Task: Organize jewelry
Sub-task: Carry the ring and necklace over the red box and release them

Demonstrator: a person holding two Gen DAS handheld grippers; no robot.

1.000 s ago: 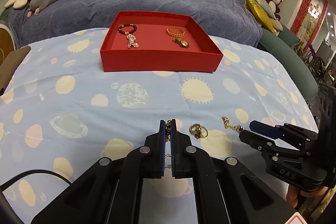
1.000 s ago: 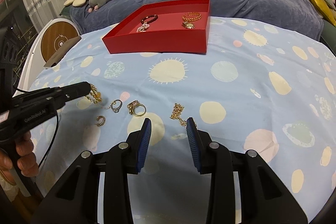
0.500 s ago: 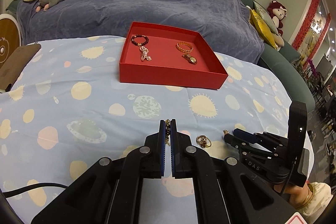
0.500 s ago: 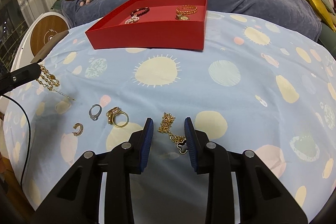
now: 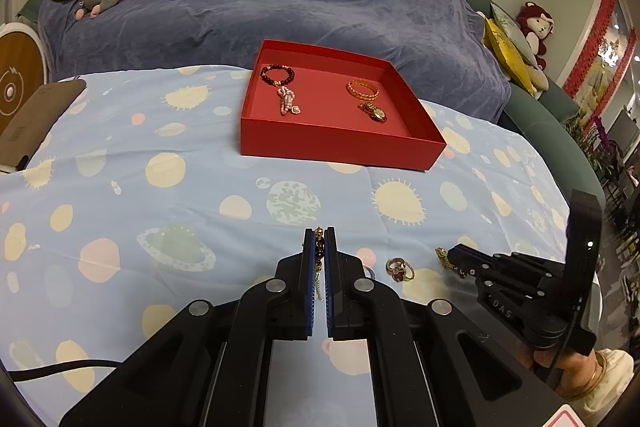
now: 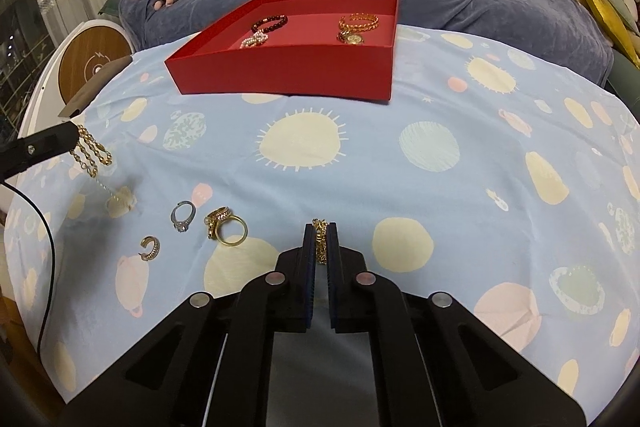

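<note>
Right gripper (image 6: 320, 227): jaws just closed, clamped on gold chain (image 6: 320, 241). Left gripper (image 5: 319, 233): clamped on gold necklace (image 6: 90, 151). Rings (image 6: 226, 231) between both; red tray (image 6: 280, 77) well ahead.

— What is held in the red tray (image 6: 288, 75)?
— A dark bead bracelet (image 6: 270, 22), a pearl piece (image 6: 253, 40), a gold bangle (image 6: 359, 21) and a gold watch (image 6: 352, 38).
— And on the cloth?
— A silver ring (image 6: 183, 216), a gold ring (image 6: 226, 230) and a hoop earring (image 6: 150, 247) are laid close together; two gold chains (image 6: 90, 151) (image 6: 321, 241) are pinched off it.
</note>
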